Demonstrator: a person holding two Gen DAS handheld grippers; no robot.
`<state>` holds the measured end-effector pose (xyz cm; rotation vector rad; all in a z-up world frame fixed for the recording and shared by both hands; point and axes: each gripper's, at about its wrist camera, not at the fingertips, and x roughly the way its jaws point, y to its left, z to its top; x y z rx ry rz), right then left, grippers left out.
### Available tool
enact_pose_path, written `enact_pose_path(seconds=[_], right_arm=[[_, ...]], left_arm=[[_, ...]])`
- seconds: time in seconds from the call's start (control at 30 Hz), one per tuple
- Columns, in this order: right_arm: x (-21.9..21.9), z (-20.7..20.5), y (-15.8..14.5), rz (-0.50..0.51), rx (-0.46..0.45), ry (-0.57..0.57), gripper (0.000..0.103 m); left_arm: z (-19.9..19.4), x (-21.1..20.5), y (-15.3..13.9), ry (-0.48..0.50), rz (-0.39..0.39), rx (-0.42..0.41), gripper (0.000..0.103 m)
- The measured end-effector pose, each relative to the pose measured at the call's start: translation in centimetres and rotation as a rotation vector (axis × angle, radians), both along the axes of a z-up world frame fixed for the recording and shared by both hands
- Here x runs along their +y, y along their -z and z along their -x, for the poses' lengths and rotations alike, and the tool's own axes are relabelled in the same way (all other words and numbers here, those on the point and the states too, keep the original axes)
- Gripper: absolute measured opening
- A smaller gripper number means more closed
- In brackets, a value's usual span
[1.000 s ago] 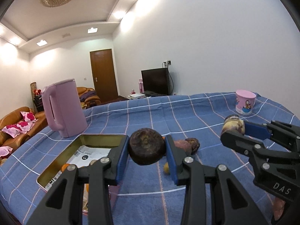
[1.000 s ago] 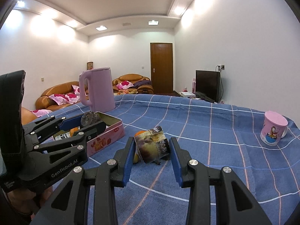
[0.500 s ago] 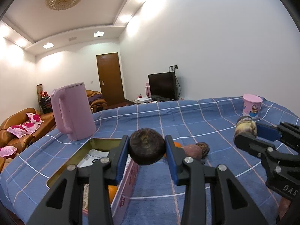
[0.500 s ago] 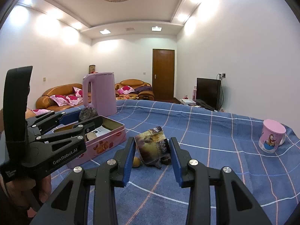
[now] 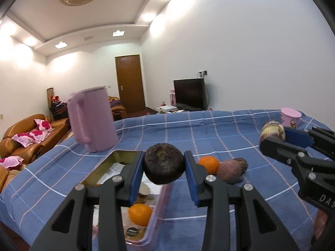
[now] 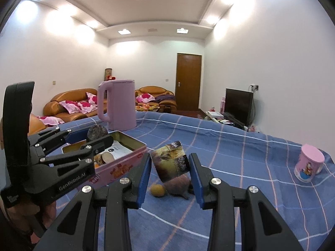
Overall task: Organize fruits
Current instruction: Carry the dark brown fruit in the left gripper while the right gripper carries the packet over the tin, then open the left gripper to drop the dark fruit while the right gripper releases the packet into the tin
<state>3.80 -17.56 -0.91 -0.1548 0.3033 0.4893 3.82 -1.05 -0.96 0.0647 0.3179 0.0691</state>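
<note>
Two handheld black grippers with blue pads hover over a table covered in a blue checked cloth [image 5: 209, 138]. The left gripper [image 5: 164, 168] pinches a dark brown, round, wrinkled fruit [image 5: 164, 163] between its pads, holding it in the air above the near end of an open pink tin [image 5: 160, 205]. Inside the tin lie an orange [image 5: 139, 213] and some printed paper. The right gripper [image 6: 170, 168] pinches a small item in a printed brown and yellow wrapper [image 6: 170, 163], raised above the cloth just right of the tin. Under it on the cloth sit a small yellowish round fruit [image 6: 158, 190] and, touching it, a purplish fruit [image 6: 178, 185]. From the left camera a second orange [image 5: 208, 164] rests on the cloth beside that purplish fruit. A tall pink kettle [image 5: 92, 121] stands behind the tin, and a pink cartoon mug [image 6: 308, 163] stands well apart at the far right. A hand grips the left tool's handle at the lower left of the right camera's view.
</note>
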Motion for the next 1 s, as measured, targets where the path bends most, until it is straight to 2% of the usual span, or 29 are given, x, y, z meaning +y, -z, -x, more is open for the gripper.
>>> enact_pose_path(seconds=[0.63, 1.0], right_arm=[[10.5, -3.4, 0.5, 0.018, 0.082, -0.194, 0.039], [14.8, -3.7, 2.7, 0.072, 0.144, -0.271, 0.039]], left_arm=[[-1.0, 11.6, 1.0, -0.231, 0.056, 0.108, 0.040], [-1.7, 13.4, 2.4, -0.253, 0.073, 0.166, 0.040]])
